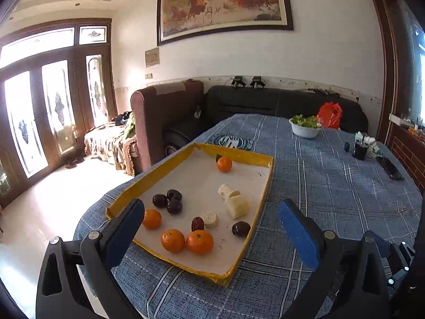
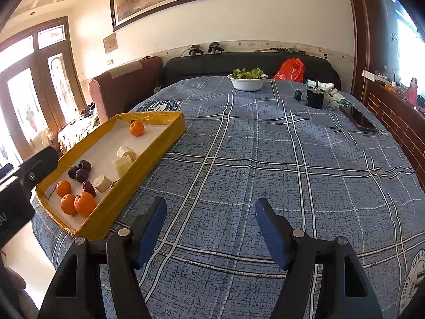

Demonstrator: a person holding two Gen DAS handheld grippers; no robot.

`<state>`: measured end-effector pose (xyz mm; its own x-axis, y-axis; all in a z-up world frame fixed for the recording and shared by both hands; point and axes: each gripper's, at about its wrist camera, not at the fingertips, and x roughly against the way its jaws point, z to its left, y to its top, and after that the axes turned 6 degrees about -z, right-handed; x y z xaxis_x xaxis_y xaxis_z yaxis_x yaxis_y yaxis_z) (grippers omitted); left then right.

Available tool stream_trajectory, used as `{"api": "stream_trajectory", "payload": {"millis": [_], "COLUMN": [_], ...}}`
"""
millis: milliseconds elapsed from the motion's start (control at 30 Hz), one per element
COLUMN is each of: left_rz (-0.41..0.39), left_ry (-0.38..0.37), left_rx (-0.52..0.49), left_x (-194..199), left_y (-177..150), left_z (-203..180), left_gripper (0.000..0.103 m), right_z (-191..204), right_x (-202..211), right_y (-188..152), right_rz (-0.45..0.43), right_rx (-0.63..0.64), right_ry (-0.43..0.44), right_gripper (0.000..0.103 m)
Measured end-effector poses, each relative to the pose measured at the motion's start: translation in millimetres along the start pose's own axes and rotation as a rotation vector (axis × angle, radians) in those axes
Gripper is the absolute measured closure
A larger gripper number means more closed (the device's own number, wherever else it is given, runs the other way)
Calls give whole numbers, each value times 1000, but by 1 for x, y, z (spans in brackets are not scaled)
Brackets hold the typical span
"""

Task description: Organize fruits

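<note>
A shallow yellow-rimmed tray (image 1: pixel 243 157) with a white floor lies on the blue plaid cloth; it also shows in the right wrist view (image 2: pixel 148 147). In it are three oranges near the front (image 1: pixel 199 241), one orange at the far end (image 1: pixel 224 164), three dark plums together (image 1: pixel 174 206), one plum apart (image 1: pixel 241 229), a red date (image 1: pixel 197 223) and three pale banana pieces (image 1: pixel 236 206). My left gripper (image 1: pixel 211 228) is open and empty, hovering over the tray's near end. My right gripper (image 2: pixel 210 222) is open and empty over bare cloth, right of the tray.
A white bowl of greens (image 2: pixel 247 82) stands at the table's far side, with a red bag (image 2: pixel 290 70) behind it. A black box (image 2: pixel 314 97), white items and a dark phone (image 2: pixel 358 119) lie far right. Sofas stand beyond the table.
</note>
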<state>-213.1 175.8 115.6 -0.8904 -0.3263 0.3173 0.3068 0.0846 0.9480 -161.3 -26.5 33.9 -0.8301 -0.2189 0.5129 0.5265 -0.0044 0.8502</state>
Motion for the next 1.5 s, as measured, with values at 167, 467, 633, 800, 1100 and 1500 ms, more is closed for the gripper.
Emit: {"api": "stream_trajectory", "payload": {"millis": [167, 467, 633, 800, 1100, 1500], "left_rz": [-145, -43, 31, 125, 162, 256], "left_ry": [4, 40, -29, -44, -48, -67], "left_rx": [70, -19, -18, 3, 17, 68], "left_x": [30, 10, -3, -19, -24, -38], "left_y": [8, -1, -5, -14, -15, -24], "left_z": [16, 13, 13, 16, 17, 23], "left_gripper": [0, 0, 0, 0, 0, 0], "right_z": [3, 14, 24, 27, 32, 37], "right_x": [5, 10, 13, 13, 12, 7], "right_y": [1, 0, -2, -3, -5, -9], "right_rz": [-26, -46, -59, -57, -50, -29], "right_rx": [18, 64, 105, 114, 126, 145], "right_ry": [-10, -5, -1, 0, 6, 11], "right_gripper": [29, 28, 25, 24, 24, 23]}}
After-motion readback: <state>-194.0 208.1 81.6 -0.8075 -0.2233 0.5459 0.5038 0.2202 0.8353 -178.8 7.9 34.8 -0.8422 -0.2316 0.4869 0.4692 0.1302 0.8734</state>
